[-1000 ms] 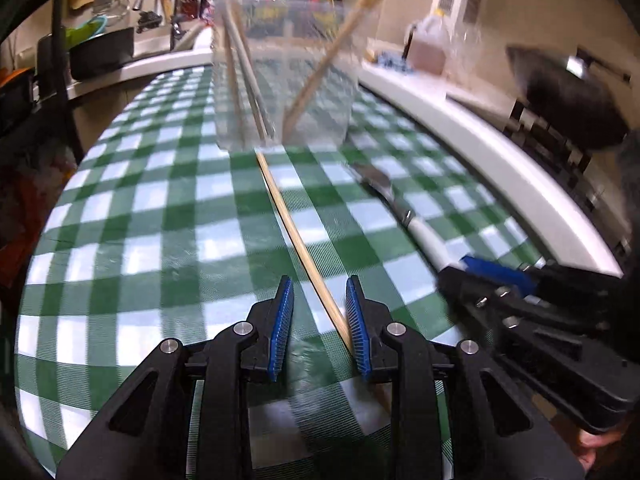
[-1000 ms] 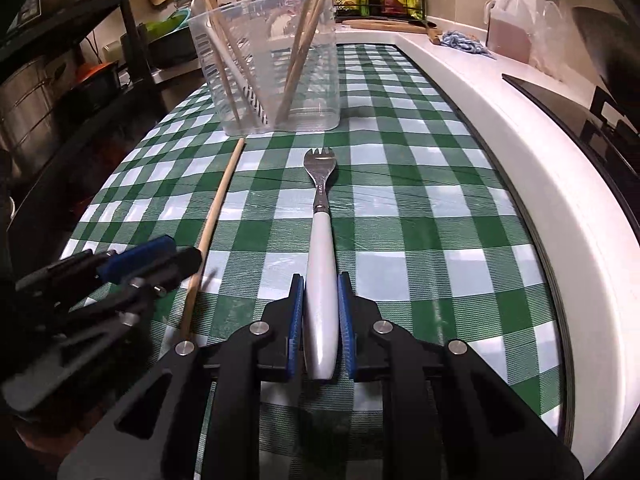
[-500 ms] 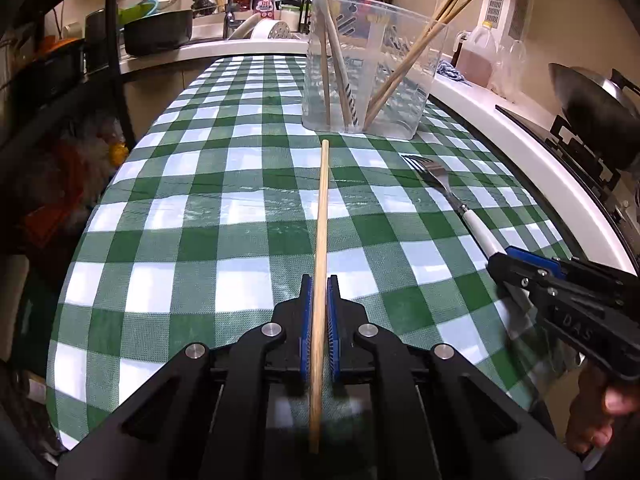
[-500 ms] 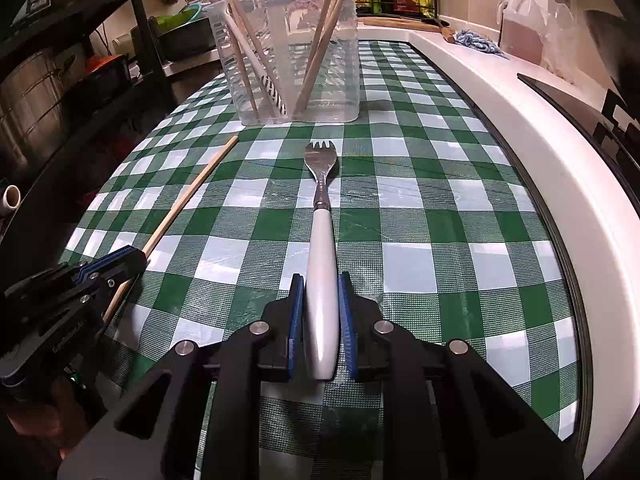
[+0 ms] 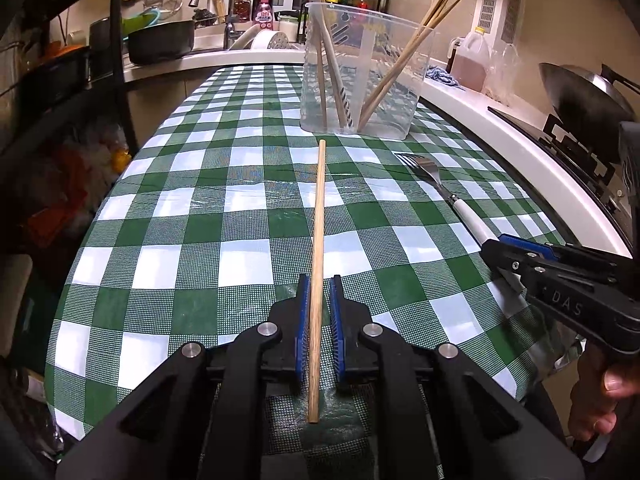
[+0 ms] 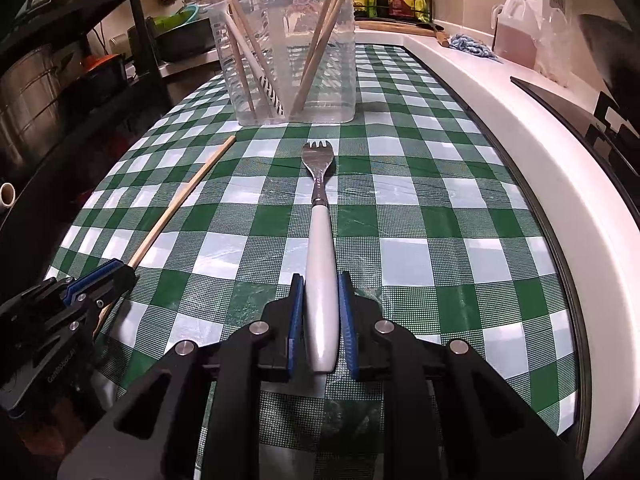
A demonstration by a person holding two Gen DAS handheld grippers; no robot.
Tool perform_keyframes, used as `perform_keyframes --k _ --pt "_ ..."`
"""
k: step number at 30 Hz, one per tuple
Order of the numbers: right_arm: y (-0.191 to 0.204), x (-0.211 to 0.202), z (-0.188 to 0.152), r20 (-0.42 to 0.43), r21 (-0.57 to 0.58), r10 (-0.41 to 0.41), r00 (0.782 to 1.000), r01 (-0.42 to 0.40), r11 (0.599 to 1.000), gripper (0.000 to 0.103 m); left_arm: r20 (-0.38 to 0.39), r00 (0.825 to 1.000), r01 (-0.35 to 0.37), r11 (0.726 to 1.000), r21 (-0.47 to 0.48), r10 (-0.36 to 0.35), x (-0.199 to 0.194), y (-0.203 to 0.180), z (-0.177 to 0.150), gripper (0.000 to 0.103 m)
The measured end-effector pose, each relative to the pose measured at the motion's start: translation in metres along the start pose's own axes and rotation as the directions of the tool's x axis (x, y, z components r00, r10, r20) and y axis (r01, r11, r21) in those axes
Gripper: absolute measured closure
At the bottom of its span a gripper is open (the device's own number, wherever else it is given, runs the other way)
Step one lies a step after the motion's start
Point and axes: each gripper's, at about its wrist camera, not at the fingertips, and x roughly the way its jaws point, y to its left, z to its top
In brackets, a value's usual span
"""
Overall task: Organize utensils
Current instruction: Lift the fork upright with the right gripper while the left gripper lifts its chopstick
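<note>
A long wooden chopstick (image 5: 318, 208) lies lengthwise on the green checked tablecloth (image 5: 192, 216). My left gripper (image 5: 320, 280) is shut on its near part, and its far tip points at the clear plastic container (image 5: 360, 72). That container holds several chopsticks and a white spoon. To the right lies a fork (image 6: 318, 168) with a white handle. My right gripper (image 6: 322, 280) is shut on the handle, and the tines point at the container (image 6: 288, 52). The right wrist view shows the left gripper (image 6: 100, 276) low at the left, on the chopstick (image 6: 180, 200).
A white counter edge (image 6: 540, 168) runs along the right, with a stove and a wok (image 5: 588, 96) beyond it. A jug of oil (image 5: 472, 60) and a blue cloth (image 6: 472, 46) sit at the back right. Dark shelves (image 6: 48, 80) stand to the left. A hand (image 5: 600, 400) holds the right gripper.
My left gripper's jaws have closed onto the chopstick and the gripper has swung into line with it. The right gripper has stayed on the fork handle.
</note>
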Motion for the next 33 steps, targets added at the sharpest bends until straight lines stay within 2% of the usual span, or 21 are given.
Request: perform_keyframes --k 7,10,17,25,33 --pt "-0.002 -0.001 0.001 -0.001 0.006 -0.003 1.0 0.003 1.0 0.085 0.002 1.0 -0.004 1.0 0.01 0.004 -0.002 -0.002 -0.001 0.097" --pt "-0.003 -0.014 0.007 0.029 0.01 -0.006 1.0 0.006 1.0 0.085 0.043 0.999 -0.01 1.0 0.01 0.01 -0.014 -0.001 0.008 0.097" --pt "-0.003 -0.064 0.034 0.133 -0.033 -0.02 0.991 0.025 0.999 0.086 0.205 0.979 -0.02 0.998 0.061 0.007 -0.062 -0.007 0.043 0.097" --pt "-0.012 -0.094 0.064 0.217 -0.062 -0.022 0.976 0.036 0.997 0.086 0.281 0.96 0.001 0.999 0.044 -0.014 -0.082 0.001 0.079 0.097" --pt "-0.018 -0.107 0.1 0.248 -0.057 0.003 0.969 0.011 0.998 0.086 0.326 0.944 0.037 0.998 0.055 -0.053 -0.1 0.007 0.131 0.097"
